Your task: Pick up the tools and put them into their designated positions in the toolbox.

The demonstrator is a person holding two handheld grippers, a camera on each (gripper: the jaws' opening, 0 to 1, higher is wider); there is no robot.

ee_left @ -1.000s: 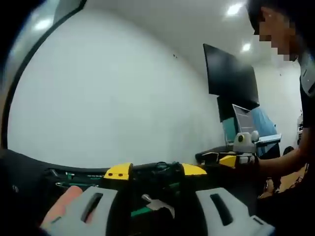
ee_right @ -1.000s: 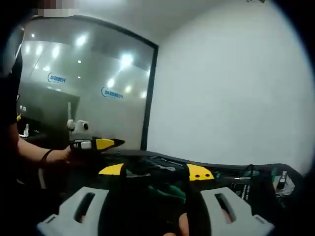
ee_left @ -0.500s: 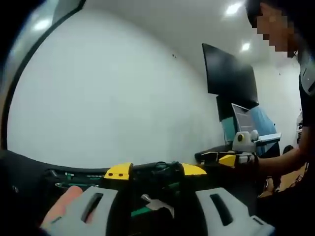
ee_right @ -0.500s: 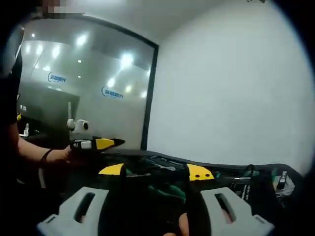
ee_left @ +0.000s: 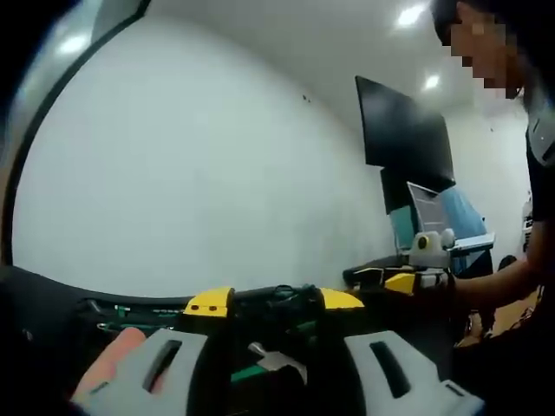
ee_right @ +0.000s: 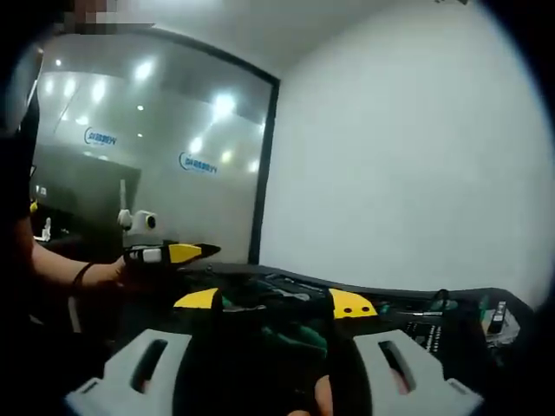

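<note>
Nothing has shifted over the last second: left gripper (ee_left: 273, 368) and right gripper (ee_right: 269, 368) hover wide apart, empty, above the toolbox (ee_left: 260, 303); a hammer-like tool (ee_left: 276, 360), dimly seen, lies between the left jaws. No pick begun.

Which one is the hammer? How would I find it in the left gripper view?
Start at the big white wall, then drop down to the dark toolbox below it. Between the left gripper's two yellow-tipped fingers lies the hammer. It has a shiny silver head on a green handle, brighter than the dark tools around it.
</note>
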